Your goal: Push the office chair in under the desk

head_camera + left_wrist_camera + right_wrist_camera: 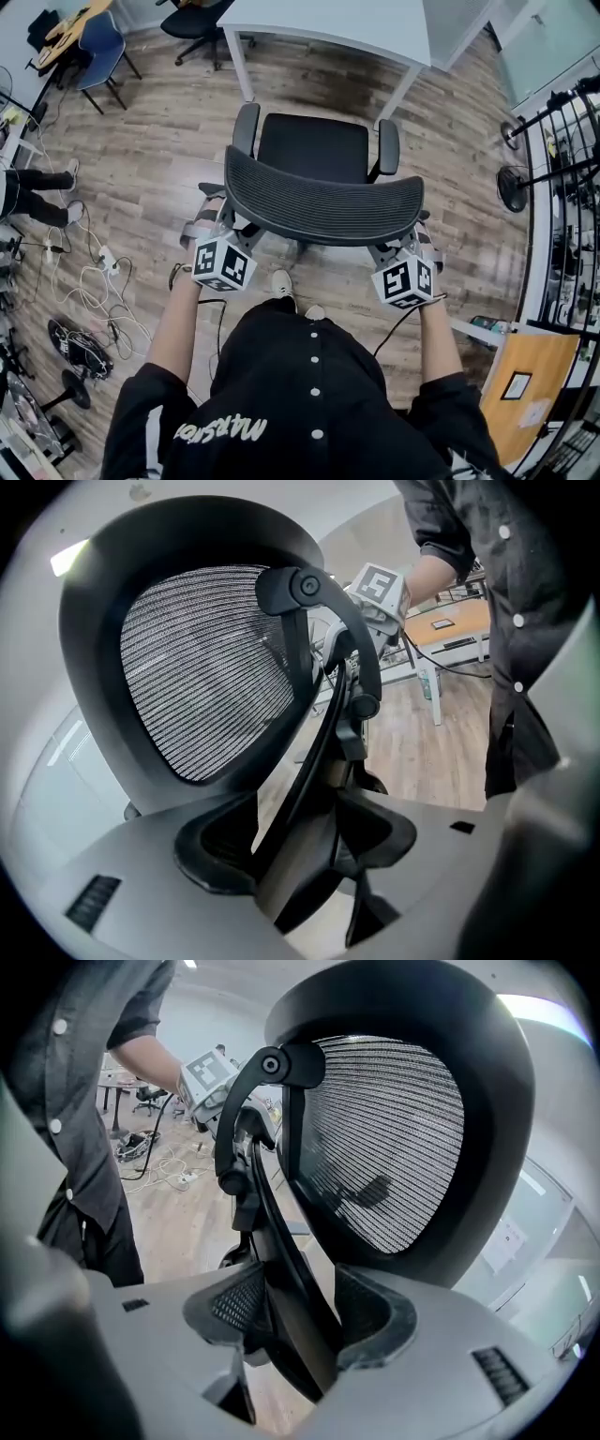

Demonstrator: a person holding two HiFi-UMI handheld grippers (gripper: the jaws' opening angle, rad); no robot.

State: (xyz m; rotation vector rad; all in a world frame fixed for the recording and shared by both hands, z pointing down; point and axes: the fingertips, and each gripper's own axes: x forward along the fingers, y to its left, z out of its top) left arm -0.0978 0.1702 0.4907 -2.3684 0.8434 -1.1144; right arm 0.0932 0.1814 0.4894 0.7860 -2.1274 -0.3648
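Office chair (314,148) gripped from behind, its seat just short of the white tabletop (356,23).
Left hand-held gripper (298,846) is clenched on the left backrest strut (319,742) and right hand-held gripper (298,1321) on the right backrest strut (272,1232), both behind the mesh backrest (323,202). The chair stands directly ahead of them on the wood floor (169,141), with the tabletop beyond it.

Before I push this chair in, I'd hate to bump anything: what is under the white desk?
Under the desk, between its two white legs, only wood floor shows ahead of the office chair. Farther back, the tabletop covers the view.
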